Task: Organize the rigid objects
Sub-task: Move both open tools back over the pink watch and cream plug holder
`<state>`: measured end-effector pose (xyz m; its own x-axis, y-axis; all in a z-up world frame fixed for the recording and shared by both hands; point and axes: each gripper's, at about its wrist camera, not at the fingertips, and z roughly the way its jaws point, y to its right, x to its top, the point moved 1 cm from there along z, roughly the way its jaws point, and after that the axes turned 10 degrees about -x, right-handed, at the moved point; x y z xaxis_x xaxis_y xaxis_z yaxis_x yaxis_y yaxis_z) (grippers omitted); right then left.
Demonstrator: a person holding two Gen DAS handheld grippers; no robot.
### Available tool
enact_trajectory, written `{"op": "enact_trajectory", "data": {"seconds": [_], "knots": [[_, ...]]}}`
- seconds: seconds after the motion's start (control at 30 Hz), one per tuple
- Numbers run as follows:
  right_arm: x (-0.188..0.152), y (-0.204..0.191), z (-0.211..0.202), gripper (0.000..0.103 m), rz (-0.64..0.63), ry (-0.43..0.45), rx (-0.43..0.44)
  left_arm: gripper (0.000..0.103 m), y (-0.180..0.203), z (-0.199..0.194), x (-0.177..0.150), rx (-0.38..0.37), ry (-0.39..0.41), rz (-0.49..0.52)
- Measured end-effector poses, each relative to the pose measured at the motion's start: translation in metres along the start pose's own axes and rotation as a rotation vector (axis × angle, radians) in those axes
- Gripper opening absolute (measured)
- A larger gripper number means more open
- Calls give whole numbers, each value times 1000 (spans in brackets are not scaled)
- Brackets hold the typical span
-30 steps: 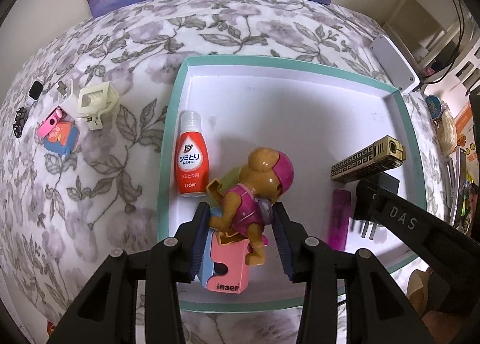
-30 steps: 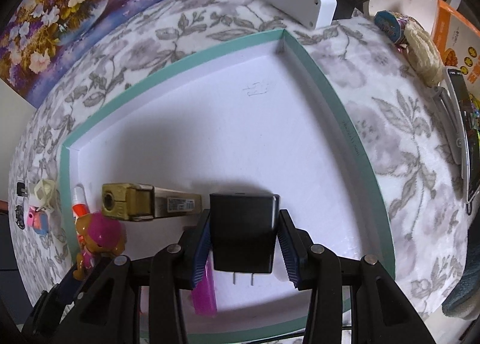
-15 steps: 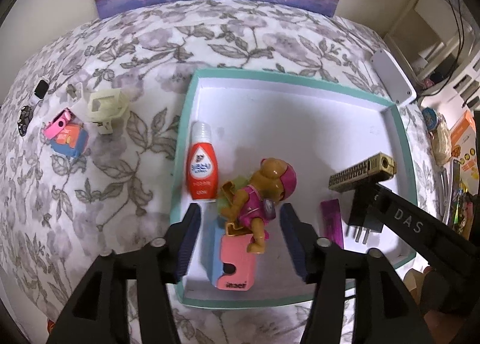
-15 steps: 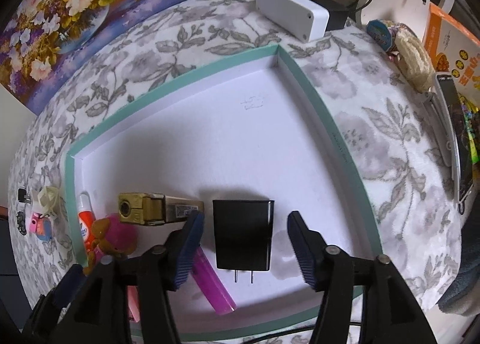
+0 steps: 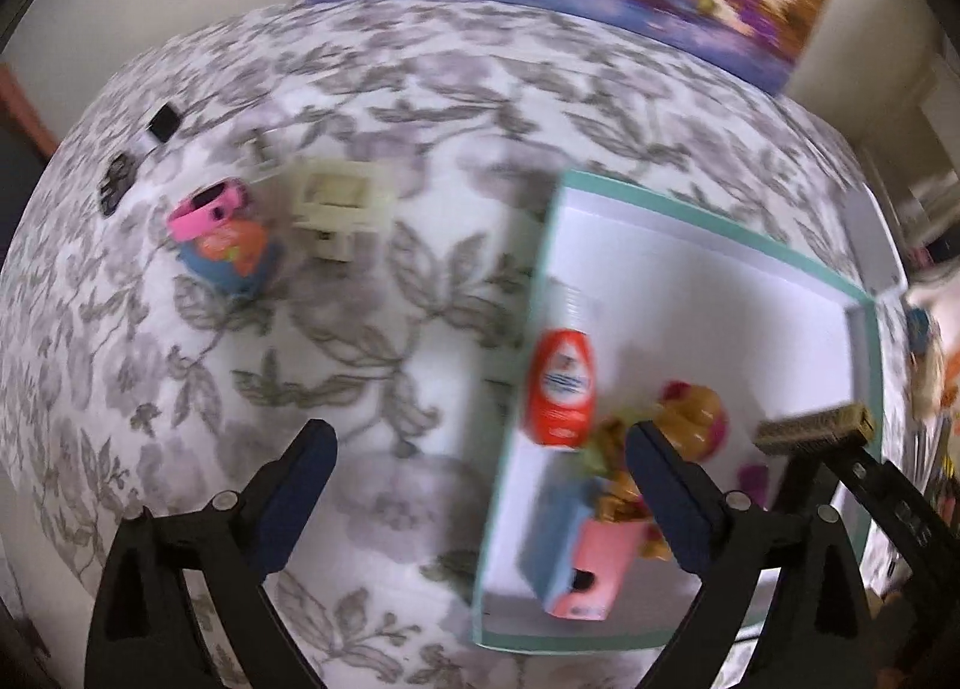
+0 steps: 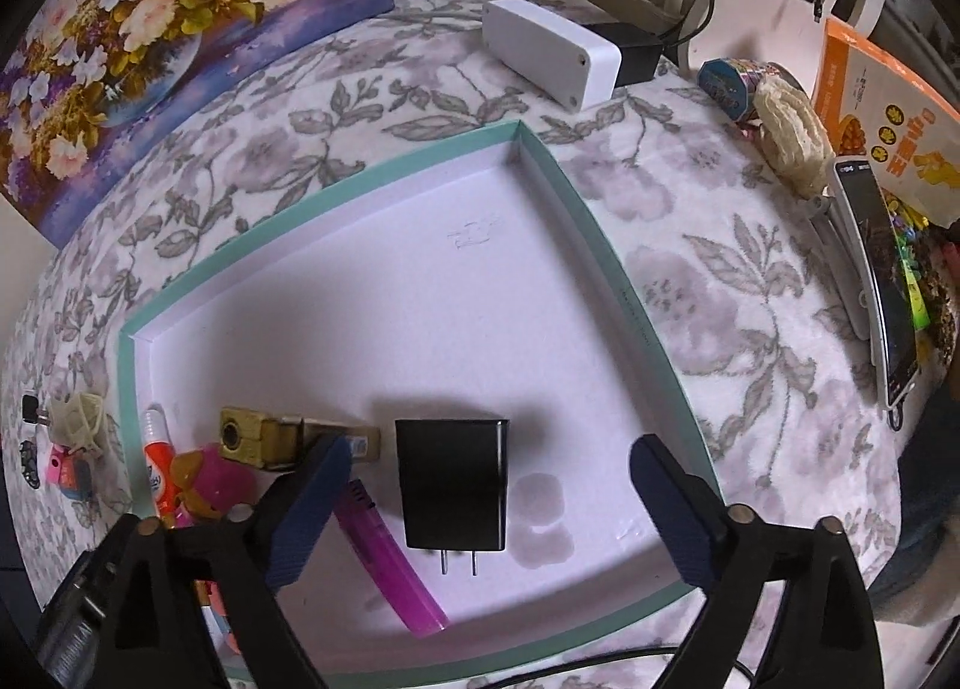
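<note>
A teal-rimmed white tray (image 6: 606, 245) (image 5: 708, 227) lies on the floral cloth. In it lie a black charger plug (image 6: 451, 485), a pink lighter (image 6: 390, 563), a gold lighter (image 6: 282, 437) (image 5: 810, 428), a red-white bottle (image 5: 561, 383) (image 6: 157, 473), a bear toy (image 5: 690, 419) (image 6: 207, 479) and a pink-blue box (image 5: 585, 563). My right gripper (image 6: 486, 509) is open above the plug, not touching it. My left gripper (image 5: 480, 491) is open and empty, over the tray's left rim. On the cloth to the left lie a cream plastic piece (image 5: 336, 203) and a pink and blue item (image 5: 225, 239).
Small black items (image 5: 162, 122) lie at the cloth's far left. A white box (image 6: 549, 50), a snack pack (image 6: 786, 134), a phone (image 6: 882, 281) and an orange book (image 6: 894, 107) sit right of the tray. A flower painting (image 6: 150, 41) stands behind.
Both grippers opened and drew back. The right let go of the black plug, the left let go of the bear toy. The left view has swung to the left, blurred.
</note>
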<state>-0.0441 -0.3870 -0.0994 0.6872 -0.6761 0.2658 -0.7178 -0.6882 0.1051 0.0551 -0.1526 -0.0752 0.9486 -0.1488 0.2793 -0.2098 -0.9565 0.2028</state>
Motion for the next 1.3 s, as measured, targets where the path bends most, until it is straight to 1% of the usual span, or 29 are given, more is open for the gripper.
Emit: {"op": "enact_trajectory", "data": {"seconds": [0.03, 0.13, 0.43, 0.63, 0.77, 0.9, 0.97, 1.03, 1.17, 1.3], "knots": [[0, 0, -1, 102, 1, 7, -1, 97, -7, -1, 2, 4, 6, -26], [2, 1, -6, 102, 14, 37, -14, 97, -28, -5, 7, 22, 30, -92], [5, 4, -30, 103, 38, 120, -36, 97, -61, -16, 14, 19, 50, -195], [6, 1, -44, 103, 51, 171, -23, 97, -71, -22, 16, 3, 61, -225], [5, -3, -49, 103, 45, 191, -36, 97, -75, -23, 16, -10, 60, -235], [3, -9, -59, 103, 36, 225, -31, 97, -80, -27, 18, 2, 68, -229], [1, -17, -66, 103, 22, 248, -25, 97, -85, -29, 20, 17, 75, -228], [-2, -30, -74, 103, -4, 271, 3, 97, -93, -31, 22, 30, 83, -237], [-11, -65, -87, 103, -89, 306, 42, 97, -120, -36, 26, 53, 99, -292], [-24, -104, -91, 103, -184, 300, 102, 97, -152, -42, 29, 73, 112, -351]]}}
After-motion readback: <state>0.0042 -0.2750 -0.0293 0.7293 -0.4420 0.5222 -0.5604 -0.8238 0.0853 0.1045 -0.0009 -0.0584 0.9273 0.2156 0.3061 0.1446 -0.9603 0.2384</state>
